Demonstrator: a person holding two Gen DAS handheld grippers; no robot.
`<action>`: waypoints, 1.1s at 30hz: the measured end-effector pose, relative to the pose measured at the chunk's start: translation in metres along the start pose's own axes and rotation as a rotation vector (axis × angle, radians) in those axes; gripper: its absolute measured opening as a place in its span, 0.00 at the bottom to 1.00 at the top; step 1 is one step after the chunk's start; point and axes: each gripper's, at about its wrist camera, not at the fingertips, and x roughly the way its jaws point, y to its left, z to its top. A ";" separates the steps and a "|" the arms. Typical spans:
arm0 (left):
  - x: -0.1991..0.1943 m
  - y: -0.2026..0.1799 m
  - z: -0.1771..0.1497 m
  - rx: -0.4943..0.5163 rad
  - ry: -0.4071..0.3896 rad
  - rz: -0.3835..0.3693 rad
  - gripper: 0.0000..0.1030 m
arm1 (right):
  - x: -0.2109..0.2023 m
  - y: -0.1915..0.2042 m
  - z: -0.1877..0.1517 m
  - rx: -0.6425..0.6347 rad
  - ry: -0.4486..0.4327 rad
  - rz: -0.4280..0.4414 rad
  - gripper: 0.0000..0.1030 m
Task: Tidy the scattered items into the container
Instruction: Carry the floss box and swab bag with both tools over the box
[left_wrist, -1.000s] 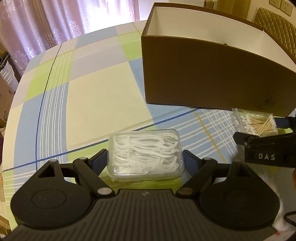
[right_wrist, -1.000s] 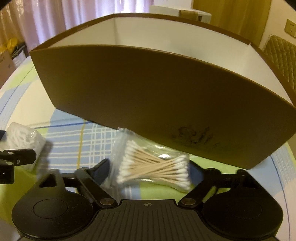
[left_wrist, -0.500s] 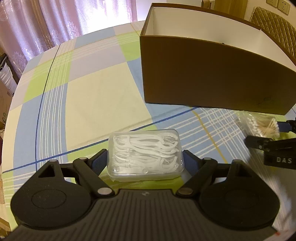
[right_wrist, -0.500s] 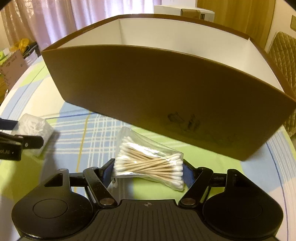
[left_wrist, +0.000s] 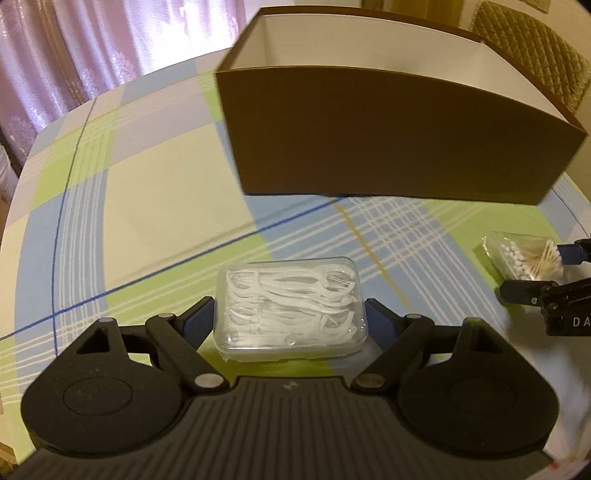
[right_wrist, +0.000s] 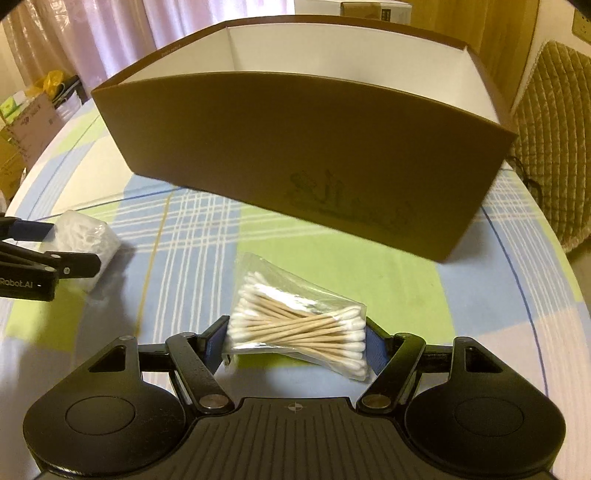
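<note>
The left gripper (left_wrist: 290, 317) pinches the clear floss box (left_wrist: 290, 308) by its two short sides, blue pads (left_wrist: 199, 319) pressed against the plastic, box at or just above the checked cloth (left_wrist: 147, 206). The right gripper (right_wrist: 295, 338) squeezes the swab bag (right_wrist: 299, 325) at its cotton ends, the bag's far part slanting toward the cloth. The brown carton (right_wrist: 295, 147) stands open behind both.

box floor (right_wrist: 351, 48) hidden, right gripper (left_wrist: 554, 273) cut off
</note>
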 end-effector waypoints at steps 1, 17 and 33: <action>-0.001 -0.003 -0.001 0.005 -0.001 -0.005 0.81 | -0.003 -0.001 -0.001 0.000 0.000 0.002 0.68; -0.042 -0.040 0.012 0.062 -0.072 -0.077 0.81 | -0.049 -0.014 -0.004 -0.076 0.019 0.080 0.68; -0.075 -0.042 0.091 0.120 -0.236 -0.067 0.81 | -0.088 -0.029 0.069 -0.109 -0.164 0.139 0.68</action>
